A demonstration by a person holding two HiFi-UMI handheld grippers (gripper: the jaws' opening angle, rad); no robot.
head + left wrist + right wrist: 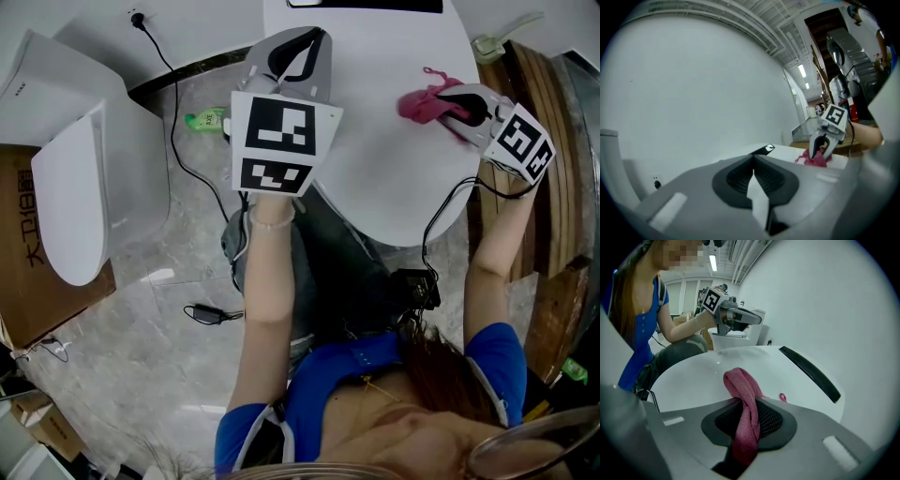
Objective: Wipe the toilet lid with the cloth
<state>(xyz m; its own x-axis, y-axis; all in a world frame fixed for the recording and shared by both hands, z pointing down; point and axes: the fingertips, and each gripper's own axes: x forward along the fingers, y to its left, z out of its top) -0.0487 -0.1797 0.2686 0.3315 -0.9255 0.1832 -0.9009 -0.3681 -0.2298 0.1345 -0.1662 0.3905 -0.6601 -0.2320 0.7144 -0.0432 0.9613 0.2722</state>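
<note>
The white toilet lid lies shut at the top middle of the head view. My right gripper hovers over its right part, shut on a pink cloth that bunches out from the jaws onto the lid. In the right gripper view the cloth runs through my right gripper and rests on the lid. My left gripper is over the lid's left edge, shut with nothing in it. The left gripper view looks past the shut left gripper across to the right gripper and cloth.
A second white toilet stands at the left on brown cardboard. A green bottle and a black cable lie on the marble floor between. Wooden planks flank the right. A black strip runs along the lid's far end.
</note>
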